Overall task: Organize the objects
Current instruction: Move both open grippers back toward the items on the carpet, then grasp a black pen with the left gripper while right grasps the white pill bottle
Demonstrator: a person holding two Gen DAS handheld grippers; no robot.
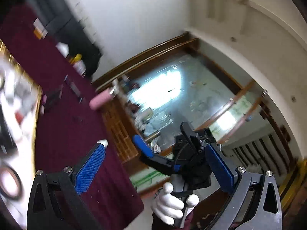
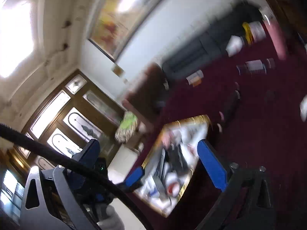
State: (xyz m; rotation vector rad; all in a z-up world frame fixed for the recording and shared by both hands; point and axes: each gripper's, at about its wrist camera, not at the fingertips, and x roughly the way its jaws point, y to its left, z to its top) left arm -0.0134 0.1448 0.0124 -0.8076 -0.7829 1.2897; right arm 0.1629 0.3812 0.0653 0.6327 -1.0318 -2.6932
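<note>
Left claw [image 1: 155,164]: jaws spread wide, blue textured pads [image 1: 90,169] facing each other, nothing between them; it points out over the desk edge toward the room.
Right claw [image 2: 153,164]: jaws also wide apart, no object between the blue pads [image 2: 212,167]; in the left wrist view it appears ahead as a black device [image 1: 191,153] held by a white-gloved hand [image 1: 173,203].
Desk [image 1: 63,126]: flat surface covered in dark maroon cloth, seen tilted and blurred in both views.
Gold-rimmed tray [image 2: 193,119]: rectangular, filled with small white, grey and red items too blurred to name; it lies on the maroon cloth just beyond the right claw's pads.
Pink cylinder [image 1: 100,99]: lies on its side near the desk edge, apart from the tray.
Yellow-capped white jar [image 1: 78,63]: at the far part of the desk, beside a white bottle [image 1: 62,48].
Orange-and-white box [image 1: 40,29]: farthest along the cloth, well apart from the tray.
Dark labelled jar [image 2: 256,67]: lies on its side on the cloth, between the far containers and the tray.
Framed painting [image 2: 122,17]: hangs on the pale wall above the desk.
Black cable [image 2: 57,157]: crosses the right wrist view in front of the left claw body.
</note>
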